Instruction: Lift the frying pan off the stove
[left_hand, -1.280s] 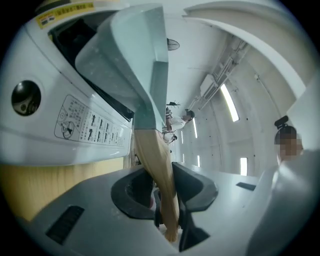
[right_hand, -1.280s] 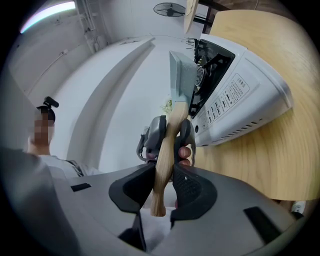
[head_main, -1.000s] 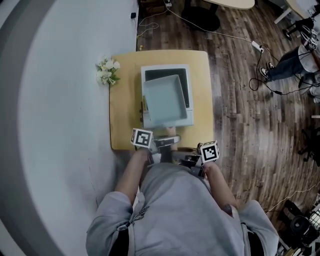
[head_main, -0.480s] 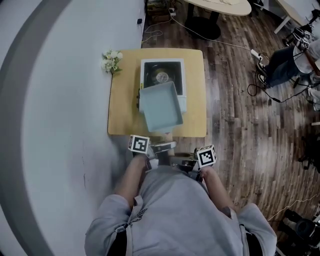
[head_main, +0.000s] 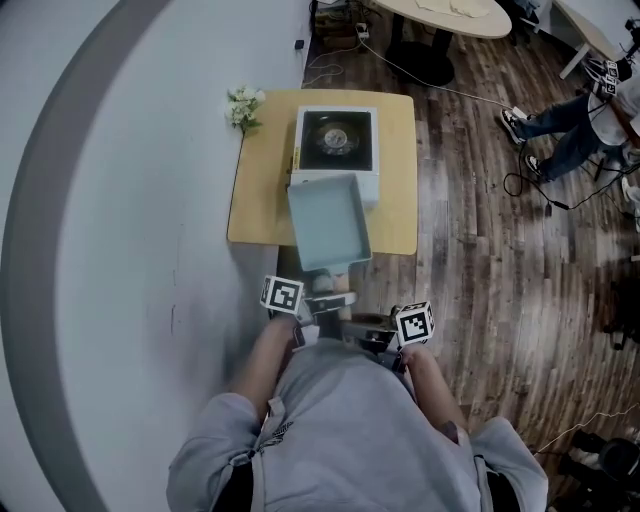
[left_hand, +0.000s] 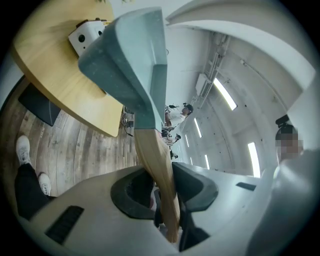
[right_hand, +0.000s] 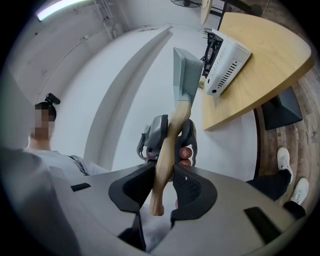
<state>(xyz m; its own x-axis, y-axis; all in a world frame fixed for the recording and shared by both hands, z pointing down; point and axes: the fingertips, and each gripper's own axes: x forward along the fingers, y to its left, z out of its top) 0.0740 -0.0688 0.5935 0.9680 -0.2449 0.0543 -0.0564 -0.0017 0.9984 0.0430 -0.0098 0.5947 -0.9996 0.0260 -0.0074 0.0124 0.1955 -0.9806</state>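
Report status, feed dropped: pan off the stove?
Left claw and right claw on the wooden handle; right jaws just eased open slightly, handle between. Frying pan off the stove, over the table's near edge. Nothing in the way.

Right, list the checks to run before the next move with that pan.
1. Left gripper clamped on handle: ok.
2. Right gripper clamped on handle: ok.
3. Pan off the stove: ok, burner uncovered.
4. Pan empty: ok, inside bare.
5. Pan level: cannot tell.
6. Flowers out of the way: ok, at the table's far corner.
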